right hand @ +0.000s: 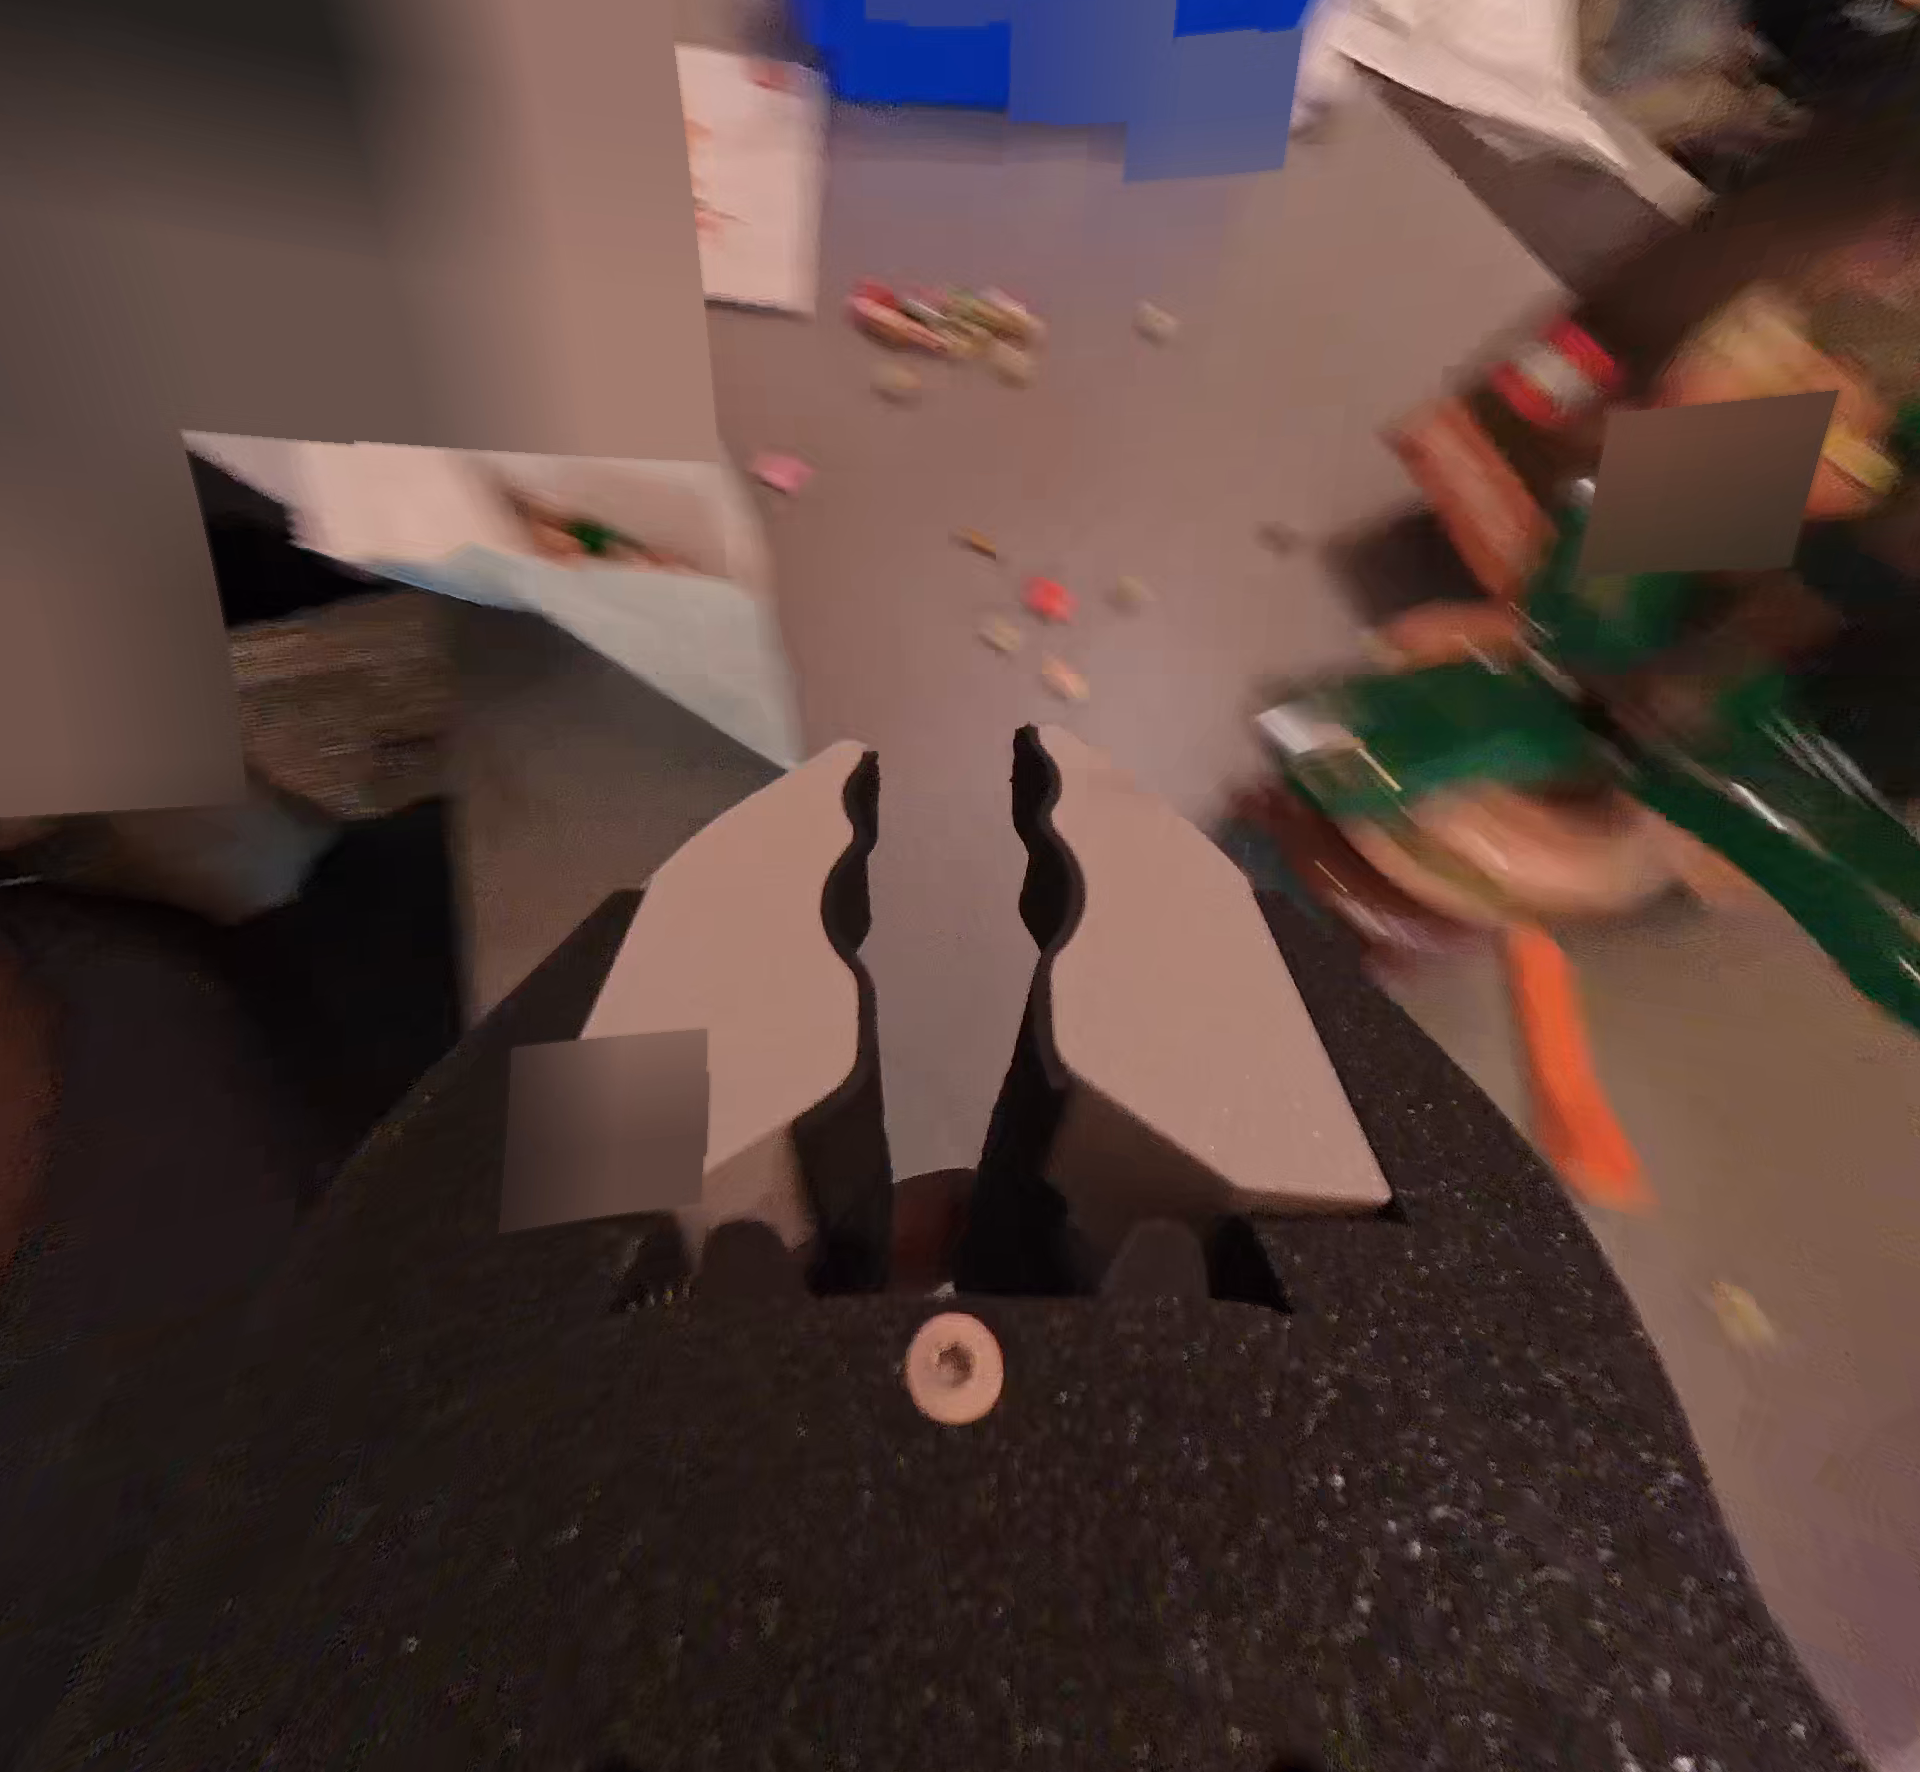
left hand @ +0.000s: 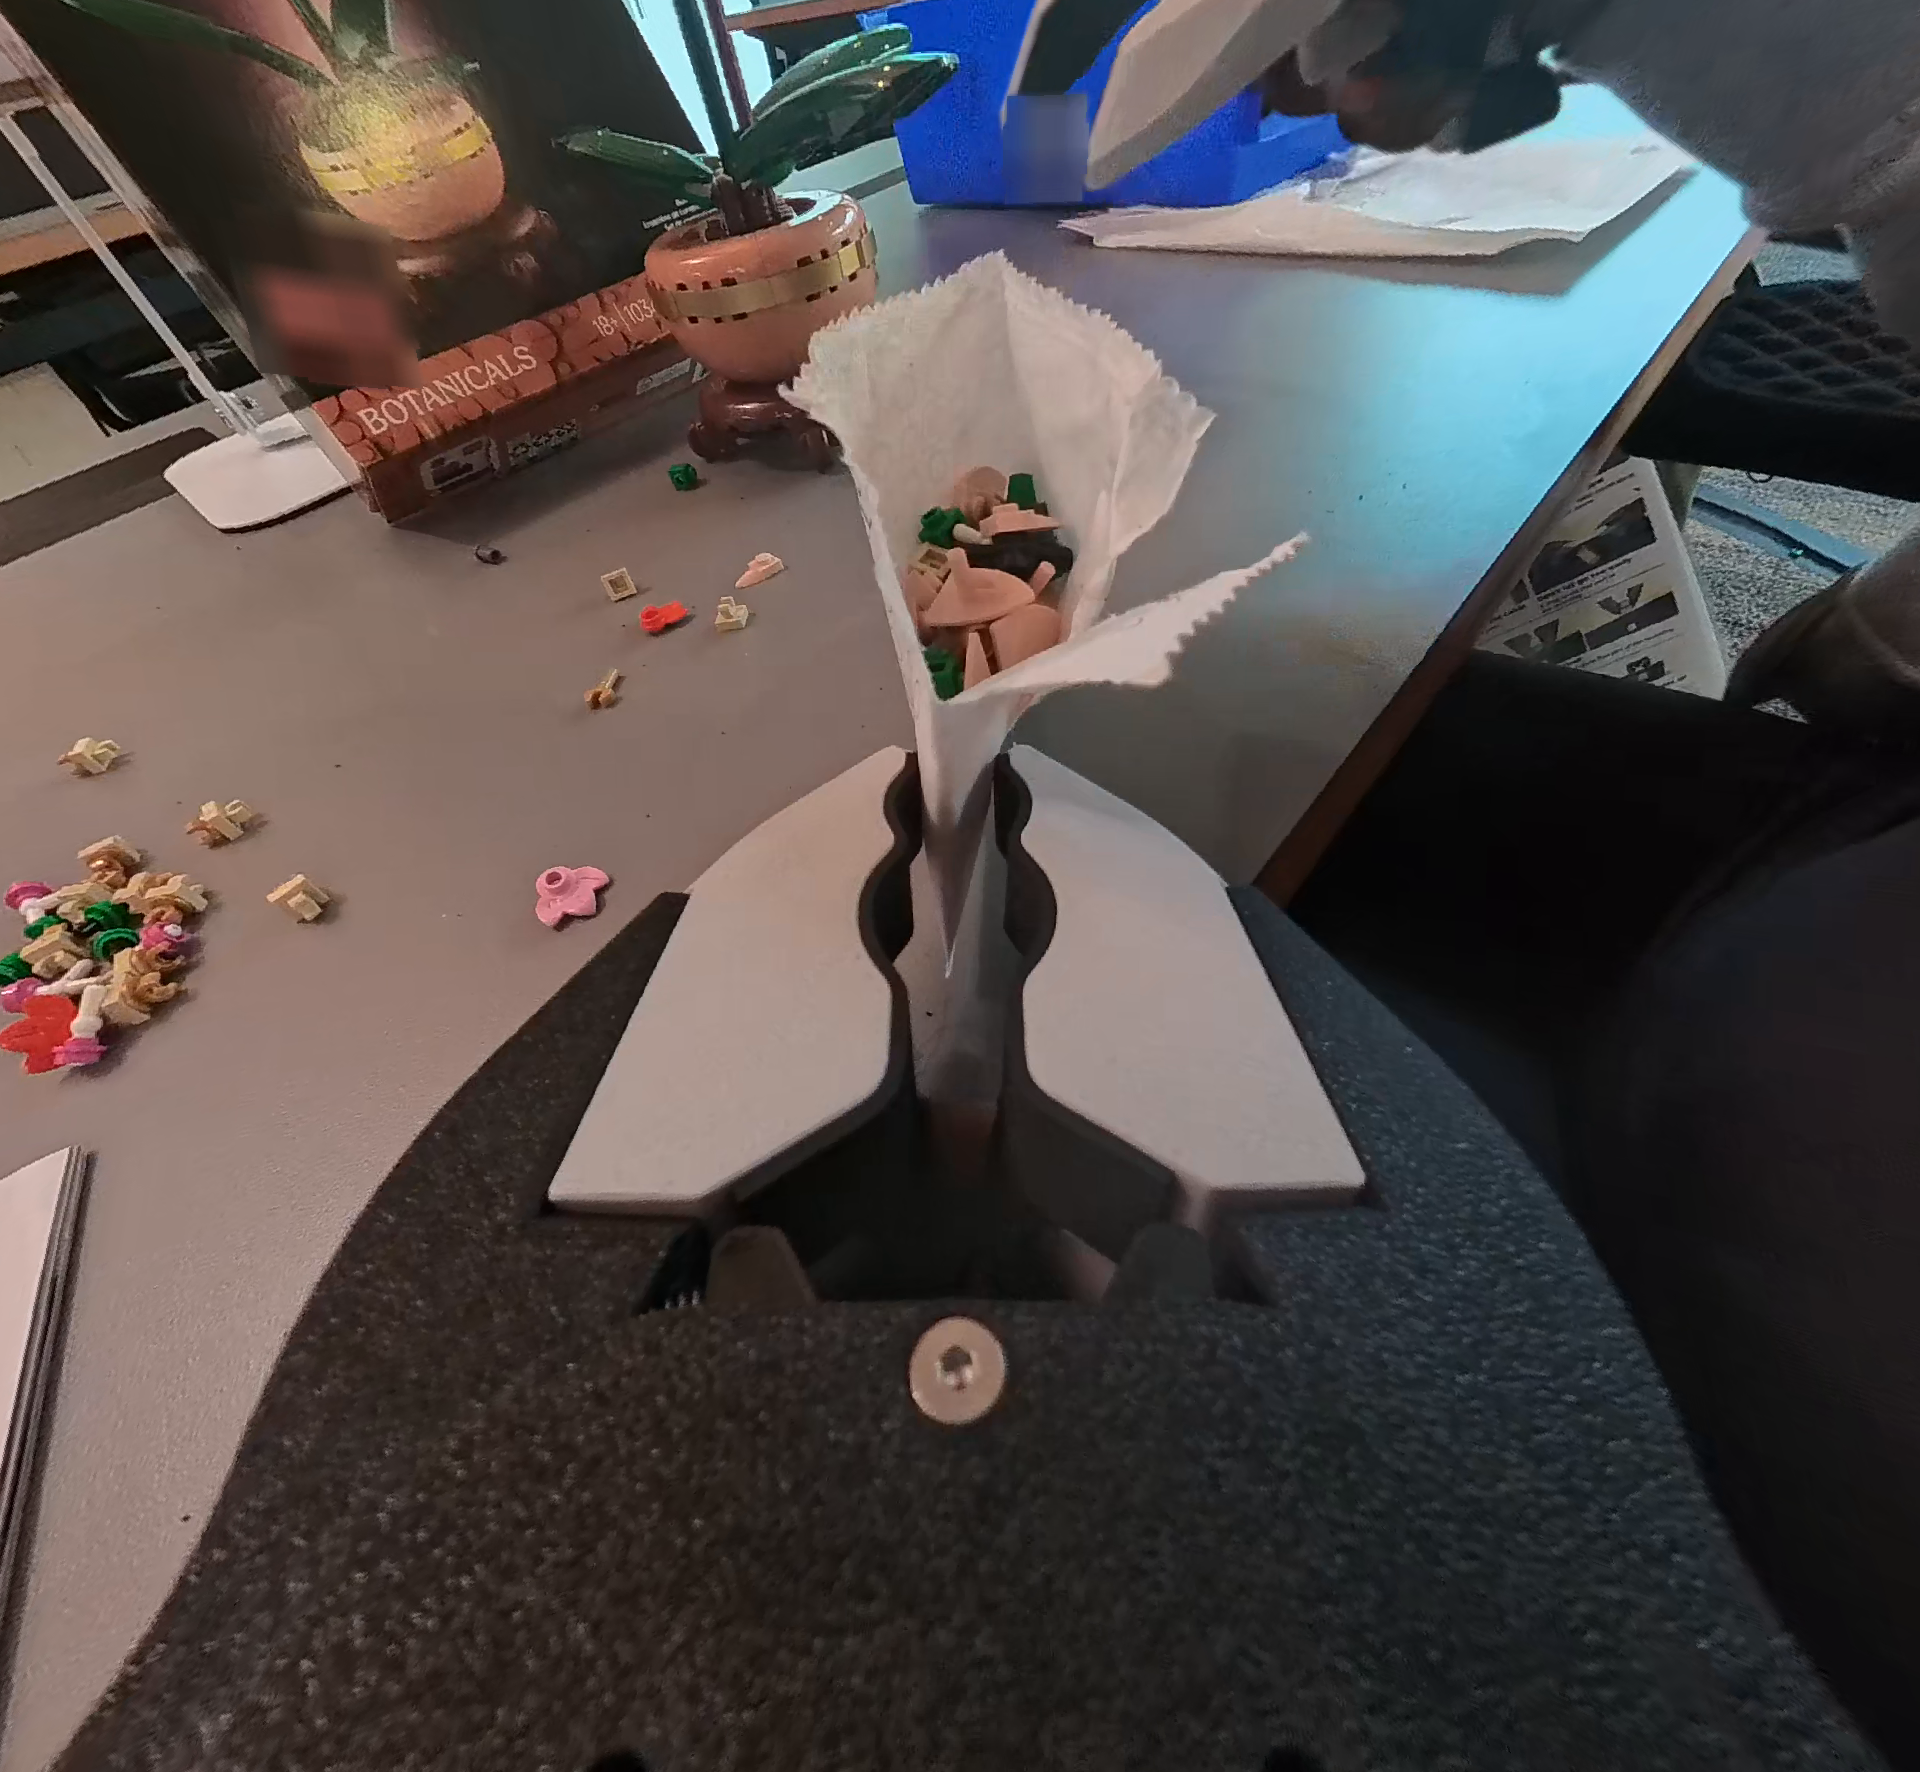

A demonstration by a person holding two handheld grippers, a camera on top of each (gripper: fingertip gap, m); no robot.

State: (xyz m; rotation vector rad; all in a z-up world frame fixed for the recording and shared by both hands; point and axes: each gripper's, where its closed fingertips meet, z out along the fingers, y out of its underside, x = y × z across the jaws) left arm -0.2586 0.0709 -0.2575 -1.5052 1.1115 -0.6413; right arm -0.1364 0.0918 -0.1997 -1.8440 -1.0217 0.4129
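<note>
While the left tongs (left hand: 958, 766) were closed on the lower end of a white paper bag (left hand: 997, 434), the bag stood up in the middle of the left wrist view with its torn mouth spread open. Inside it lay small toy bricks (left hand: 987, 579) in peach, green and black. Behind the bag, a little to the left, a brick-built plant in a peach pot (left hand: 764, 288) stood on the grey counter (left hand: 416, 735), just beside a dark box with a flower picture (left hand: 343, 112). At the left edge of the frame lay a heap of loose small pieces (left hand: 88, 943), and one pink flower piece (left hand: 569, 894) lay alone nearer the tongs. At the upper right, the right tongs (left hand: 1070, 101) hung above the counter in front of a blue bin (left hand: 956, 122).

The right wrist view was strongly blurred. Its own tongs (right hand: 945, 761) stood narrowly apart and held nothing, with grey counter showing between them.
</note>
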